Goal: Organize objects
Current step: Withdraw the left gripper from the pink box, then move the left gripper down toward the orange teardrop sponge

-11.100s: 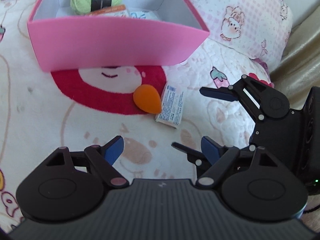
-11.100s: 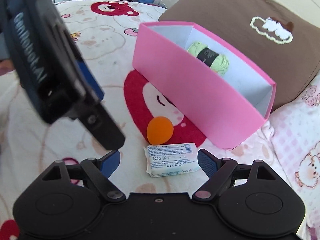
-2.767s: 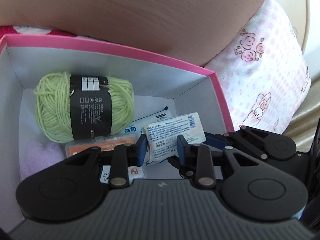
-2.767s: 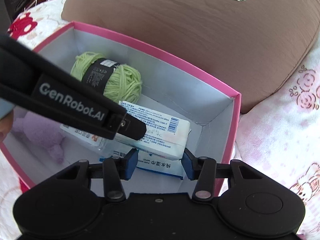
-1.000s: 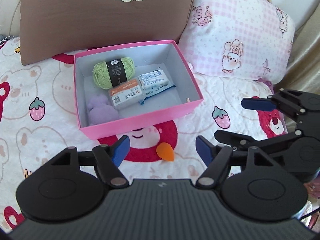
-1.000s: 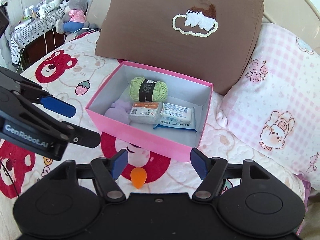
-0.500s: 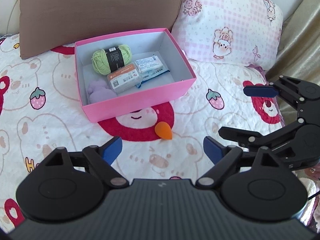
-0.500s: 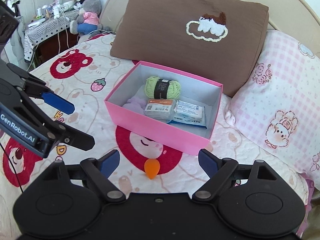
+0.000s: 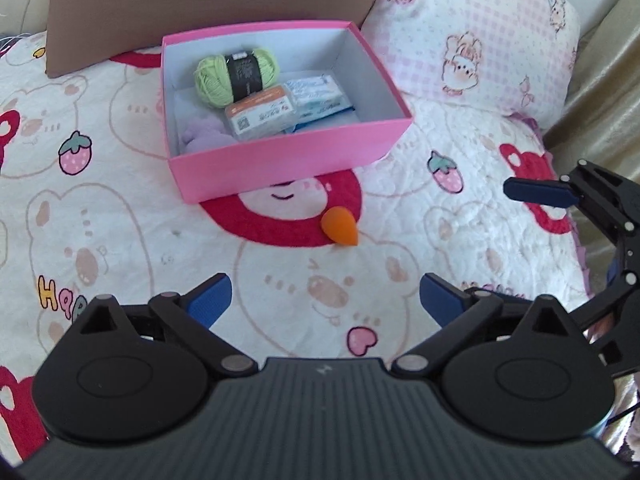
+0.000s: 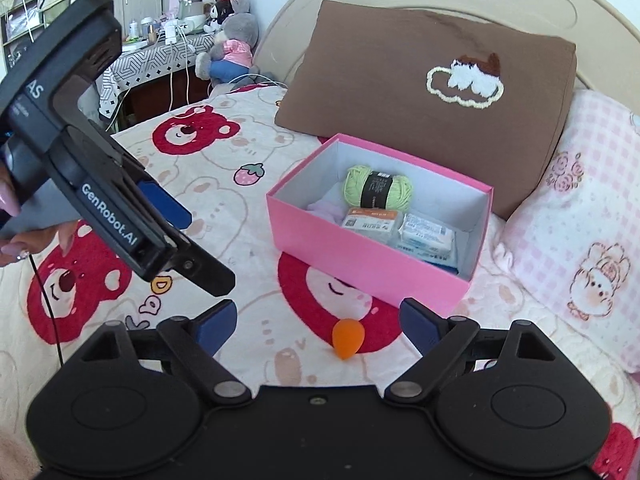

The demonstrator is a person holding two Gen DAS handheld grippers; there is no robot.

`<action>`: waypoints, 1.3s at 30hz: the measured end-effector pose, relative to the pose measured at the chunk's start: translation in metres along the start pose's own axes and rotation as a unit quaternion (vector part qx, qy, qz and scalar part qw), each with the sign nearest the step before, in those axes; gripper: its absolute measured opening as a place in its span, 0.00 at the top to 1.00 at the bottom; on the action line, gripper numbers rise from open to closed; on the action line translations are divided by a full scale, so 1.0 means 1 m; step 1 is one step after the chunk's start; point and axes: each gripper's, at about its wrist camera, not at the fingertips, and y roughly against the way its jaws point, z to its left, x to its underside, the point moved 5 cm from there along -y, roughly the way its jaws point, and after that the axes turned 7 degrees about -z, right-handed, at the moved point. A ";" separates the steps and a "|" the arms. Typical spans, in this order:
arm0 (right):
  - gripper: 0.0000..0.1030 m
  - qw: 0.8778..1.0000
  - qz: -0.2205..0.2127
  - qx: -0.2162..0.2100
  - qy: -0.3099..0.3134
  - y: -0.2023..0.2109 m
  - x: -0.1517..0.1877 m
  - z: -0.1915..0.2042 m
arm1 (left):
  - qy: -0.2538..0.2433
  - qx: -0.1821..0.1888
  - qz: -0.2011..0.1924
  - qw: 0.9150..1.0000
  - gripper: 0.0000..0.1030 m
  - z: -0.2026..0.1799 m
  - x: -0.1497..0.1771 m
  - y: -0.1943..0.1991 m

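Where yarn (image 9: 236, 75) lies, pink box (image 9: 280, 164), packets (image 9: 262, 117)

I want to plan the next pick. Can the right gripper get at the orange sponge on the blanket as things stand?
Probably yes. The right gripper is open, and the orange sponge lies alone on the blanket just ahead of it, in front of the pink box. Nothing stands between.

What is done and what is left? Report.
Done: the green yarn, the orange-labelled pack, the white wipes packs and a purple plush lie in the pink box.
In hand: nothing. The left gripper and right gripper have just been opening and both stand empty.
Left: the orange sponge on the bedspread in front of the box.
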 end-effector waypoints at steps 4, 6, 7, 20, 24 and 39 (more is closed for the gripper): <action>0.12 1.000 0.006 -0.008 0.001 -0.011 0.015 0.004 | 0.015 -0.007 0.013 1.000 0.01 0.011 0.014 -0.015; 0.12 1.000 0.017 -0.008 0.011 -0.017 0.021 0.006 | 0.018 -0.008 0.022 1.000 0.01 0.017 0.019 -0.021; 0.12 1.000 0.021 -0.009 0.013 -0.019 0.024 0.007 | 0.017 -0.008 0.025 1.000 0.01 0.019 0.020 -0.024; 0.12 1.000 0.014 -0.005 0.015 -0.049 0.046 0.011 | 0.021 -0.008 0.039 0.999 0.04 0.042 0.044 -0.047; 0.12 1.000 0.021 -0.004 0.004 -0.066 0.053 0.010 | 0.031 -0.012 0.029 0.999 0.04 0.042 0.044 -0.057; 0.13 0.995 0.025 -0.020 -0.092 -0.125 0.103 -0.010 | 0.065 0.038 -0.036 0.996 0.04 0.052 0.036 -0.095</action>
